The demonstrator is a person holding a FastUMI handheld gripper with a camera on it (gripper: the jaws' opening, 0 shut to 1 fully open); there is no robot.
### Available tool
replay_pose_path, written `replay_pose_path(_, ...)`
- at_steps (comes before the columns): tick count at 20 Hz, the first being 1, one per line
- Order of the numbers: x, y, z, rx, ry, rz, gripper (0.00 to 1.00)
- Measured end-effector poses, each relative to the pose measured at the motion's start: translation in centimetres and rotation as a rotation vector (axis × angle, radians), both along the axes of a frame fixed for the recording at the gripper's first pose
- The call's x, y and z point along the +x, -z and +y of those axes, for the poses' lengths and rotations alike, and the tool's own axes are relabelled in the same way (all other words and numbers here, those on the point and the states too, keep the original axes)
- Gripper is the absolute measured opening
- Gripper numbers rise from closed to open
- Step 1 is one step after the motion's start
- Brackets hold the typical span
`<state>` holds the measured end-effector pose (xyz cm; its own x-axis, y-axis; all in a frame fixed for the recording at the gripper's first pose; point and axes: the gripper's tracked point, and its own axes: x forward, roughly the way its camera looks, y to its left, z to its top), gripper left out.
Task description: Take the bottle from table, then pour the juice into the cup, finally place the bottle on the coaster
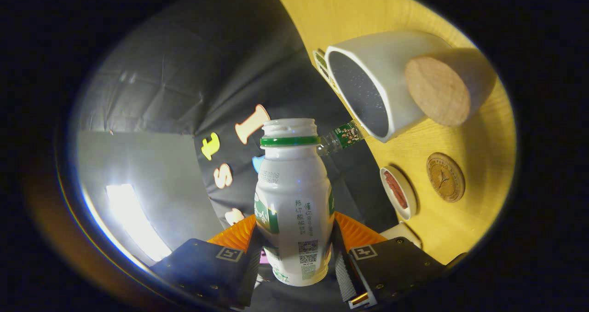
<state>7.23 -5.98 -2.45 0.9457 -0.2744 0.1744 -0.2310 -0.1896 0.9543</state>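
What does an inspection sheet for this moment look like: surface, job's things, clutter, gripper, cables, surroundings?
Surface: yellow wooden table, seen rolled sideways.
Job's things: white bottle with green neck ring, cap off, held between the fingers; grey cup beyond it, its mouth open toward the bottle; round brown coaster beside the cup.
Clutter: cork disc near the cup; small white dish with red inside; clear plastic bottle behind.
Gripper: gripper shut on the bottle.
Cables: nothing seen.
Surroundings: black cloth wall; bright light.
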Motion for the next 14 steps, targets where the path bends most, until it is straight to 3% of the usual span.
replay_pose_path(9, 0.9, 6.9, 2.5, -0.618, -0.088, 0.379, 0.70)
replay_pose_path(14, -0.2, 8.2, 1.9, -1.033, -0.083, 0.557, 0.70)
